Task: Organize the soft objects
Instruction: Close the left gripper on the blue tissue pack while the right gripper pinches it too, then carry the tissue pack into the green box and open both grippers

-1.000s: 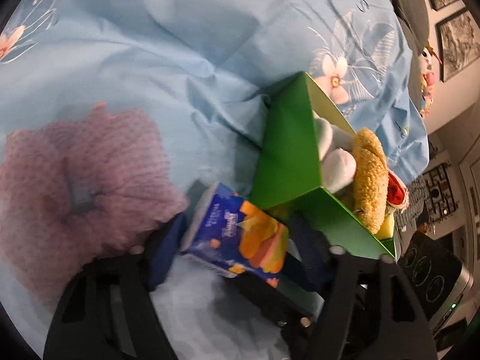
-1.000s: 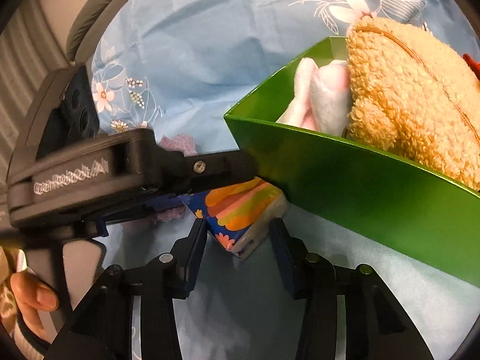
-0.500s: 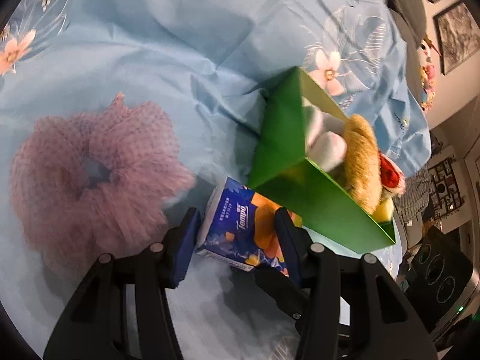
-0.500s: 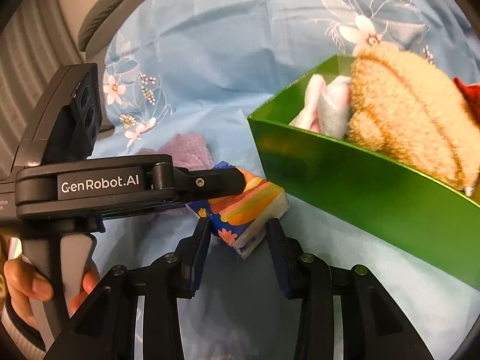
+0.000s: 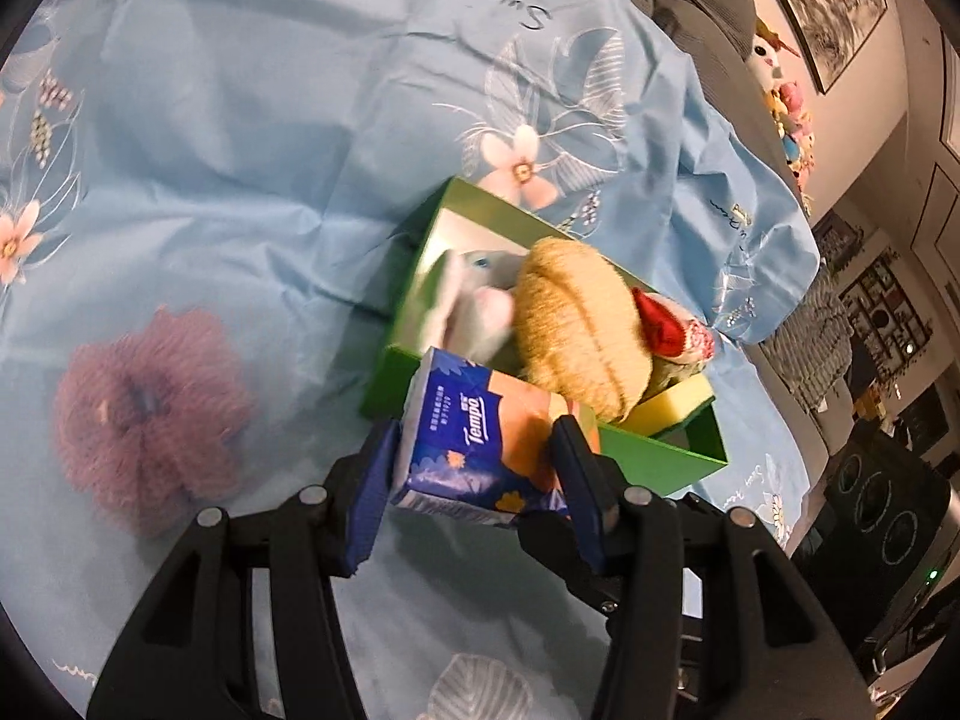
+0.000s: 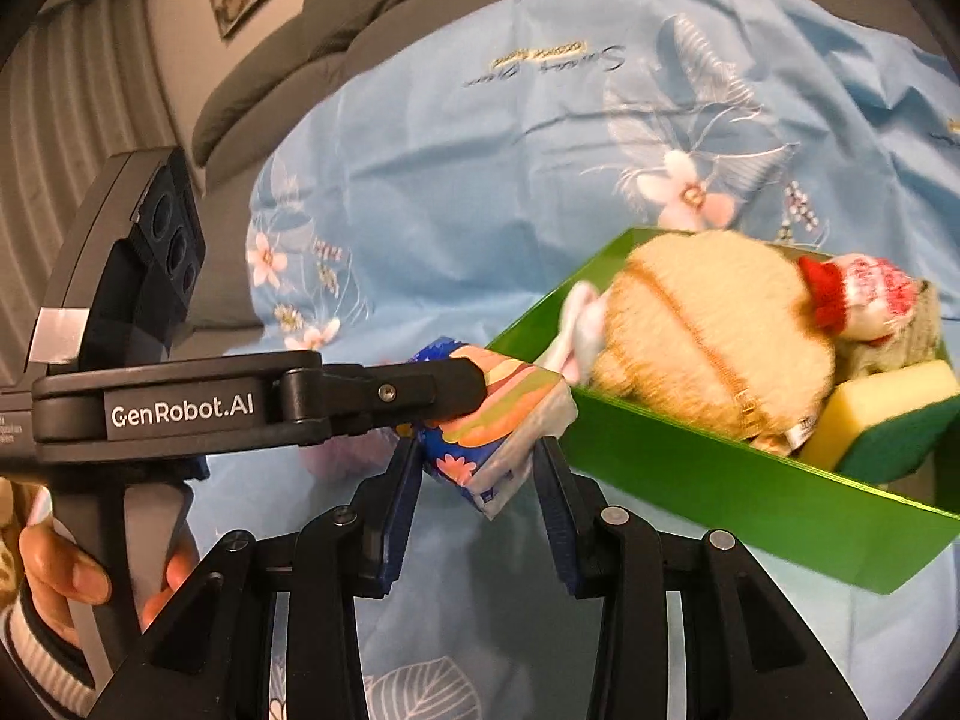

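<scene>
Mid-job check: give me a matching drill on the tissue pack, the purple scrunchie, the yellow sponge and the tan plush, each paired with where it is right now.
Things:
1. tissue pack
2. purple scrunchie
3. yellow sponge
4. tan plush

Places:
A. lying on the blue sheet, outside the green box
B. in the middle of the box, piled above its rim
C. clamped in the left gripper, raised at the box's near wall
D. in the end of the box, beside the plush

Pairs: 1-C, 2-A, 3-D, 4-B
</scene>
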Tool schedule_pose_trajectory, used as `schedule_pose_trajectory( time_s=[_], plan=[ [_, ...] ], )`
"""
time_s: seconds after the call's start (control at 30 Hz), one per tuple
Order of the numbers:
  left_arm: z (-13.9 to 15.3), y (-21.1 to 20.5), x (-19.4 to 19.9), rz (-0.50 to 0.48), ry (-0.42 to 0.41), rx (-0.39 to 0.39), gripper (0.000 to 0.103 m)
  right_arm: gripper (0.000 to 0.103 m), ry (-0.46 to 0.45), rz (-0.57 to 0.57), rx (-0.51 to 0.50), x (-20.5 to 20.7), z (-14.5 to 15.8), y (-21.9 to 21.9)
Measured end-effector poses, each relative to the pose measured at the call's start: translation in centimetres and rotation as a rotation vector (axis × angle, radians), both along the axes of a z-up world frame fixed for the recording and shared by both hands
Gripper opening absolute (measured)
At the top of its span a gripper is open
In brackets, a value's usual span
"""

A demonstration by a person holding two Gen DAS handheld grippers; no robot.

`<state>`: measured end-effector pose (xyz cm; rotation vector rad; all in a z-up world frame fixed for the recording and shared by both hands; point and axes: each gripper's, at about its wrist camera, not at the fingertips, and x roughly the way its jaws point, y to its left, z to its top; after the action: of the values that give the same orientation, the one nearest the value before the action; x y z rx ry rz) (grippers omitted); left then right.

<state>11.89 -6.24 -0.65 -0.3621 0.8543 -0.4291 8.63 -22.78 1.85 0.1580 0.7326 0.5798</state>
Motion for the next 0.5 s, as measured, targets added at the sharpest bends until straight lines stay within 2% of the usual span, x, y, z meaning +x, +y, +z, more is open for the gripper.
schedule_pose_trajectory(
  time_s=[0.3,0.5],
  plan=[
    [3.2,-5.0,2.1,-0.063,-0.055,0.075,0.051,0.041,-0.046,-0.098,0.091,1.3,1.9,-4.1],
    [4.2,-9.2,3.6,-0.123,-0.088,0.129,0.051,0.041,-0.055,-0.179,0.152,2.1,2.2,-7.5]
  ],
)
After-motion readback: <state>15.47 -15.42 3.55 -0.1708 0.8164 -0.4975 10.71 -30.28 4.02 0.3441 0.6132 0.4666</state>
